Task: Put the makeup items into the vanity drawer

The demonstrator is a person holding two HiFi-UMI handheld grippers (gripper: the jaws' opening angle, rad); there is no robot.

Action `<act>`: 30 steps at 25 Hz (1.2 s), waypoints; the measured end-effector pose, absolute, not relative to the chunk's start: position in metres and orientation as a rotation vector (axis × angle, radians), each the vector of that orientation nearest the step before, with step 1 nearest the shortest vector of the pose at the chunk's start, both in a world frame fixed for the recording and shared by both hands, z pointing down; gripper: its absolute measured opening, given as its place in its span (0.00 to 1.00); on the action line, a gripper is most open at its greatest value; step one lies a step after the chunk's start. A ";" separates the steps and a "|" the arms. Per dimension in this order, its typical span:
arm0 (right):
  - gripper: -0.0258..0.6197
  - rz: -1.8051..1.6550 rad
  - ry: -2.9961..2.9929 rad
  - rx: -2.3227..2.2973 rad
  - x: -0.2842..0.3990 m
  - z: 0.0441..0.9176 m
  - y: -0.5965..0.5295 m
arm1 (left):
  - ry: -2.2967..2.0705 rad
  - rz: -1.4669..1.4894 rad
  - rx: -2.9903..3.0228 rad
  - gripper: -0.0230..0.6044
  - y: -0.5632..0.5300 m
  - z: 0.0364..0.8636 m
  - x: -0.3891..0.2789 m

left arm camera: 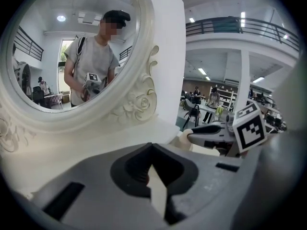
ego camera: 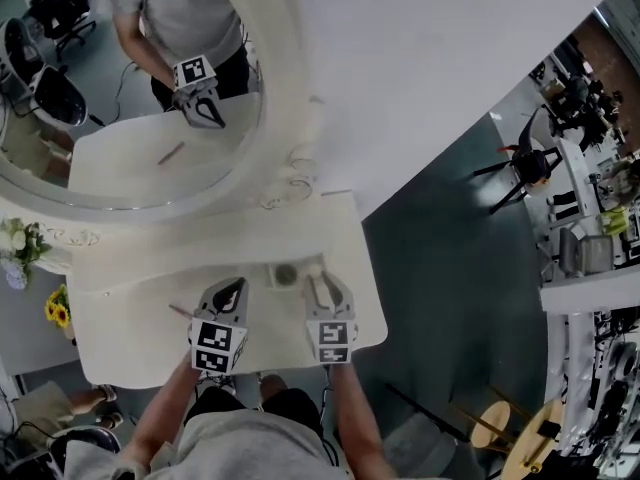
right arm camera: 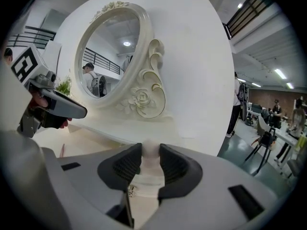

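Bottle [right arm camera: 149,177] in right gripper [right arm camera: 151,152] jaws

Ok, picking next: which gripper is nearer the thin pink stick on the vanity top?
Left. The left gripper is just right of the thin pink stick; the right gripper, farther right.

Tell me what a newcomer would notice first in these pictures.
The big oval mirror in its ornate white frame fills the upper left of the head view, reflecting the person and a gripper. Below it, over the white vanity top, the right gripper is clamped on a pale container.
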State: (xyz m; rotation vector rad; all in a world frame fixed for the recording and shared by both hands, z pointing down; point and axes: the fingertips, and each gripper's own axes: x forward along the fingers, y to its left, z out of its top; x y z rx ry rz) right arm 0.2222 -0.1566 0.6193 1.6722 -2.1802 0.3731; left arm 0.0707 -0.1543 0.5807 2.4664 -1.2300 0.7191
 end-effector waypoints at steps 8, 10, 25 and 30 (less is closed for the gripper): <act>0.24 0.404 -2.173 1.639 0.225 0.642 -0.163 | -1.225 0.749 2.431 0.04 -0.156 0.601 0.071; 0.24 0.406 -2.172 1.628 0.225 0.645 -0.164 | -1.224 0.752 2.426 0.04 -0.156 0.603 0.071; 0.33 0.421 -2.174 1.639 0.220 0.639 -0.158 | -1.242 0.743 2.429 0.04 -0.150 0.597 0.063; 0.33 0.379 -2.200 1.664 0.212 0.617 -0.155 | -1.274 0.710 2.450 0.04 -0.149 0.581 0.058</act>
